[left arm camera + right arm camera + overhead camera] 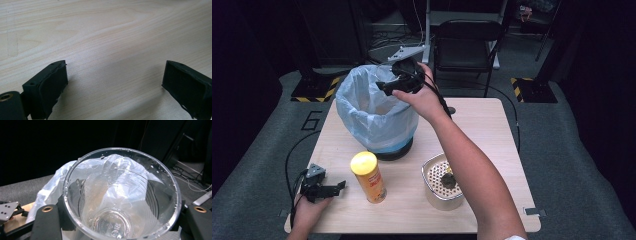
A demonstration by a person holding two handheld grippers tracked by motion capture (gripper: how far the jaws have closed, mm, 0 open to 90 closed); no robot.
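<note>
- The right gripper is clamped on a clear plastic cup, which sits between its jaws.
- The cup is over the bin, at the table's 11 o'clock part.
- The left gripper, at 7 o'clock, has its jaws apart and holds nothing.

The high view looks forward and down from above the person's side onto the whole table, with floor and a chair beyond. The left gripper view sits low and close, facing down along its 2 jaws at bare tabletop. The right gripper view looks along its jaws, very near, through a clear cup toward the bag-lined bin, a part shared with the high view.
</note>
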